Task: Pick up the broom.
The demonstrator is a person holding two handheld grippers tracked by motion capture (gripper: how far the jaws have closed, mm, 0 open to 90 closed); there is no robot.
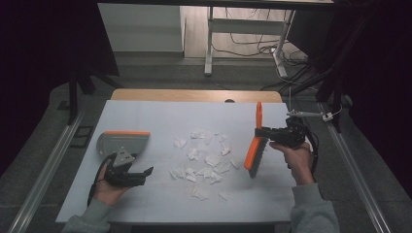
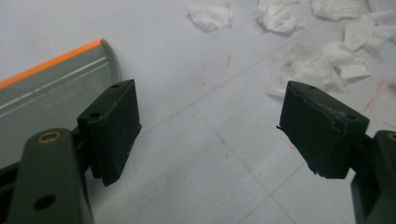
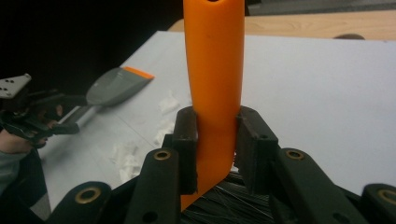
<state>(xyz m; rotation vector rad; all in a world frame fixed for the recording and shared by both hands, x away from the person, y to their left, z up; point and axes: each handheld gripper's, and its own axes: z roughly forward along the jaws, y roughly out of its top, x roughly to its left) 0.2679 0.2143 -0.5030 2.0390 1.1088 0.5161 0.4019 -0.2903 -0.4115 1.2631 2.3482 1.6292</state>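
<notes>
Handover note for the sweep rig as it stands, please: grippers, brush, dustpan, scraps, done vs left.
Right gripper: shut on the orange brush handle, bristles down at the right edge of the paper scraps.
Left gripper: open, nothing between the jaws, just beside the grey dustpan.
Dustpan lies flat on the white table, left of the scraps, orange lip on its far edge.
Done: brush picked up.
Left: likely take the dustpan, sweep the scattered scraps into it. None are in the pan so far.
</notes>
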